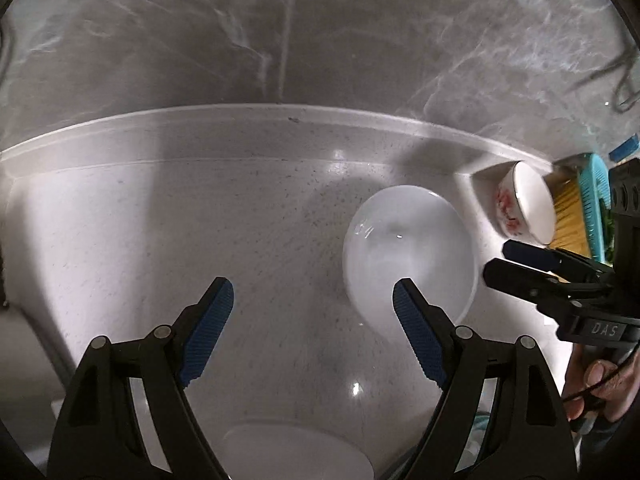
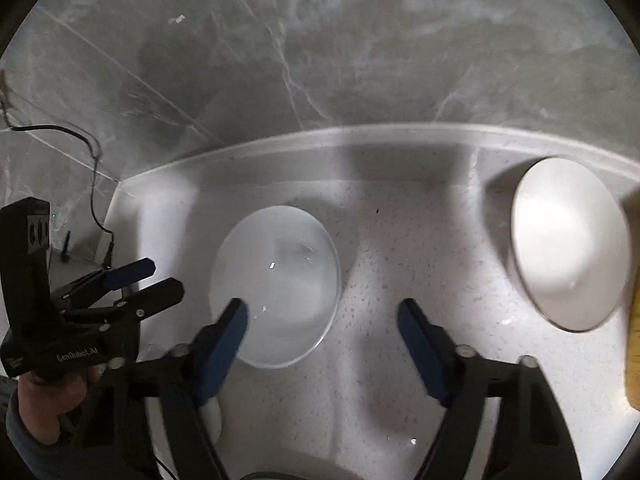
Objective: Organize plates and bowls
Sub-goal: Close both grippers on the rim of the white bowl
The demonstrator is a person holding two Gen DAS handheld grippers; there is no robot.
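Between our wide, empty jaws, left gripper (image 1: pixel 312 312) and right gripper (image 2: pixel 322 334) both crowd one clear glass bowl (image 2: pixel 276 286) on the speckled bench (image 2: pixel 400 240). We risk colliding or knocking it toward the flowered bowl (image 1: pixel 524 204), tilted at the backsplash.

Yellow object (image 2: pixel 633 320) cut by right edge, blurred.

One clear glass bowl (image 1: pixel 410 252); one white patterned bowl (image 1: pixel 524 204); two hand-held grippers (image 1: pixel 312 312); one teal basket (image 1: pixel 594 208)
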